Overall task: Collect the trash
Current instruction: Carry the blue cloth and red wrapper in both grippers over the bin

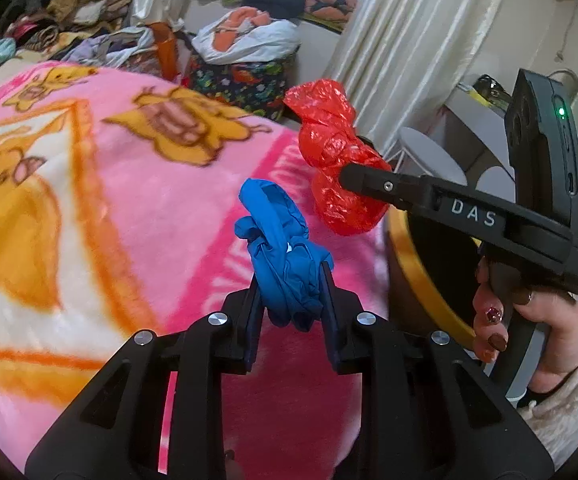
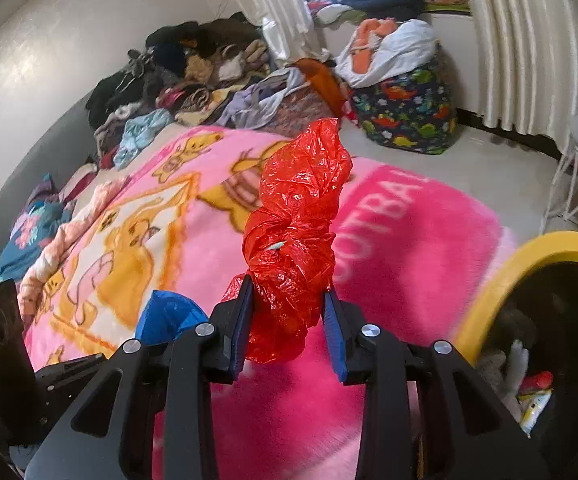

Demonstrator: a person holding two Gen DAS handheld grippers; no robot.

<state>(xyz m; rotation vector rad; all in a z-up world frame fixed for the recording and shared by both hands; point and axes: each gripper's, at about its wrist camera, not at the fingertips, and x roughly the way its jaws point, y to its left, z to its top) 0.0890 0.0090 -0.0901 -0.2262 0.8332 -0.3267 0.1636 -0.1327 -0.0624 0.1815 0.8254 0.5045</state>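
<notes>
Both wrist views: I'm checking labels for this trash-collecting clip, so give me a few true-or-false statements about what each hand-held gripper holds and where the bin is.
1. The left hand-held gripper grips a crumpled blue plastic bag. True.
2. The right hand-held gripper is empty. False: it grips a crumpled red plastic bag.
3. The yellow-rimmed bin stands at the right of the pink blanket. True.
4. The bin is empty. False: trash lies inside it.
5. Both bags lie on the blanket. False: both are held above it.
</notes>
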